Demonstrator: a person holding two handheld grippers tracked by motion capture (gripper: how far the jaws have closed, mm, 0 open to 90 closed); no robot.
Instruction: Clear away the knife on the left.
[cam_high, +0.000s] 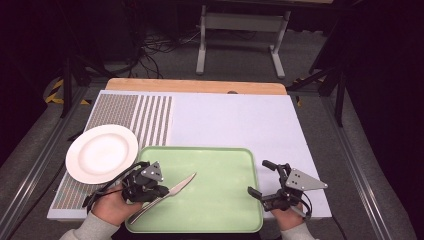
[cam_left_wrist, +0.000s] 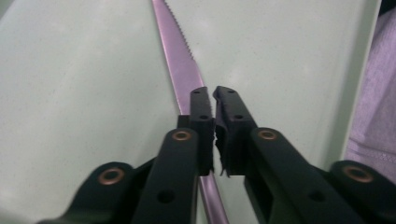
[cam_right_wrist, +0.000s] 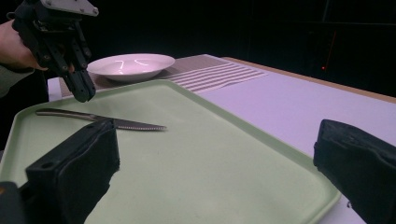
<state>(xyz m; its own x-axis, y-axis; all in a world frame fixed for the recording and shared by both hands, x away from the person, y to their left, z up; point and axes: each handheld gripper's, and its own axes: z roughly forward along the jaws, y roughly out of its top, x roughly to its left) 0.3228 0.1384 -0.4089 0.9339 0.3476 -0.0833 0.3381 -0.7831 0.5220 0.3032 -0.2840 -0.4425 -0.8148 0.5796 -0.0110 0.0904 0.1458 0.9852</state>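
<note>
A steel knife (cam_high: 172, 190) lies diagonally on the left half of a green tray (cam_high: 220, 200), serrated blade pointing away from the person. My left gripper (cam_high: 161, 190) hangs just over the knife's handle end, jaws shut together with nothing between them. In the left gripper view the knife (cam_left_wrist: 180, 60) runs under the closed left gripper (cam_left_wrist: 214, 93) on the tray (cam_left_wrist: 70, 93). In the right gripper view the left gripper (cam_right_wrist: 83, 93) stands a little above the knife (cam_right_wrist: 93, 116). My right gripper (cam_high: 260, 177) sits at the tray's right rim, jaws wide open and empty.
A white plate (cam_high: 102, 152) rests on a striped mat (cam_high: 150, 120) left of the tray, partly over the table's left edge. The pale tabletop (cam_high: 240, 120) stretches behind the tray to a wooden strip (cam_high: 195, 86). Floor and a metal stand lie beyond.
</note>
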